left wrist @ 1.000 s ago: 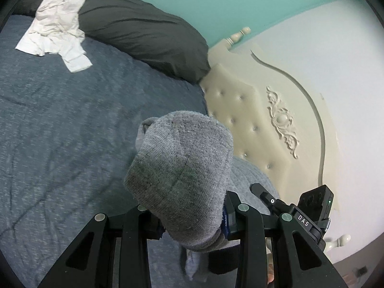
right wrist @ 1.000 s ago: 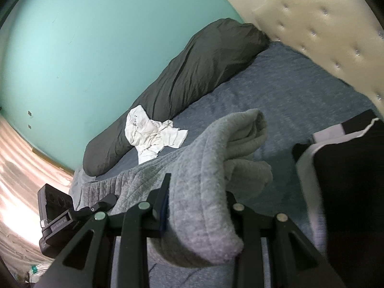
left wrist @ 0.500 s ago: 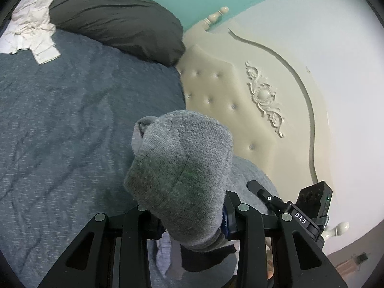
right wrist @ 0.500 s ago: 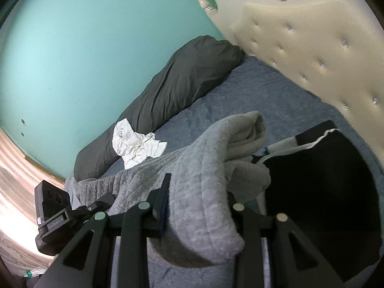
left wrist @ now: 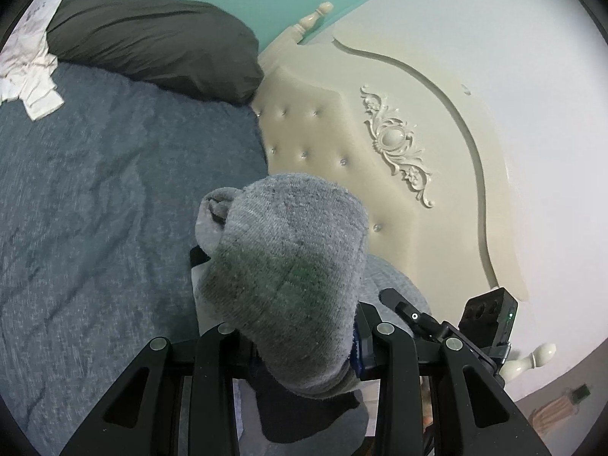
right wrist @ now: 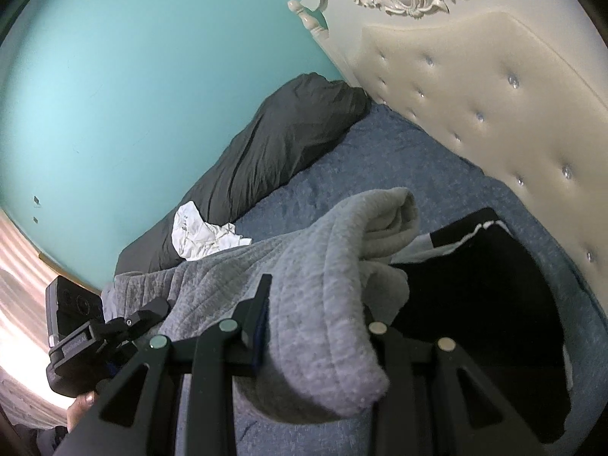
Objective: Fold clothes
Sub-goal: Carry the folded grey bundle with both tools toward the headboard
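Observation:
A folded grey knit garment [left wrist: 285, 266] bulges up between the fingers of my left gripper [left wrist: 300, 345], which is shut on it and holds it above the blue bed. My right gripper [right wrist: 311, 326] is shut on the same grey garment [right wrist: 323, 266], whose thick fold drapes over the jaws. A folded black garment with a white stripe [right wrist: 486, 285] lies on the bed under and right of the right gripper, close to the headboard; a dark part of it shows below the left gripper [left wrist: 300, 414]. The fingertips of both grippers are hidden by cloth.
The blue bedspread [left wrist: 95, 209] spreads to the left. A dark grey pillow [left wrist: 152, 57] lies along the teal wall, with a crumpled white garment [left wrist: 30, 72] beside it. The cream tufted headboard [left wrist: 361, 144] rises close on the right.
Both grippers have carried the grey garment toward the headboard. The black garment has come under the right gripper, and the pillow and white garment have slid away to the left.

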### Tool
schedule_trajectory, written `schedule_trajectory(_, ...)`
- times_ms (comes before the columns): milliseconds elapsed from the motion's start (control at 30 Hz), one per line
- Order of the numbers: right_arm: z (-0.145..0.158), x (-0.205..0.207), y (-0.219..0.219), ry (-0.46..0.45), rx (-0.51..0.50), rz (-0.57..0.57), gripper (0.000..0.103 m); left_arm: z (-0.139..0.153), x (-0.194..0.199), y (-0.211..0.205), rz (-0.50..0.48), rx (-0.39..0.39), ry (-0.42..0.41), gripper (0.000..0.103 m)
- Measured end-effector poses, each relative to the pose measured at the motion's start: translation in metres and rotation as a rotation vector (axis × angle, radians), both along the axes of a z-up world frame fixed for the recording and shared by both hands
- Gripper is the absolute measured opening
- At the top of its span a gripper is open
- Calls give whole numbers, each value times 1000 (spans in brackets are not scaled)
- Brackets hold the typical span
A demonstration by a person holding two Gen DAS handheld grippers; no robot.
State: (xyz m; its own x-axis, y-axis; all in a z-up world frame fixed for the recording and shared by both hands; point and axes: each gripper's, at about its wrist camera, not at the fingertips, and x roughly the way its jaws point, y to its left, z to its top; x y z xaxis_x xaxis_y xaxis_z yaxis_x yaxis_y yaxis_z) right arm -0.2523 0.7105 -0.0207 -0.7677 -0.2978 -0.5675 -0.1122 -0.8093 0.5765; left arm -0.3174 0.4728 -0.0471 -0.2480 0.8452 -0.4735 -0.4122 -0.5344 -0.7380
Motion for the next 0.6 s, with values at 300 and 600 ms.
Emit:
schedule_trajectory(300, 39, -19, 24, 77, 31, 5, 30, 37, -13, 27, -5, 15, 50, 36)
schedule_trajectory(600, 54, -30, 65, 104, 108, 4, 30, 33, -16, 78, -29, 16, 61, 36)
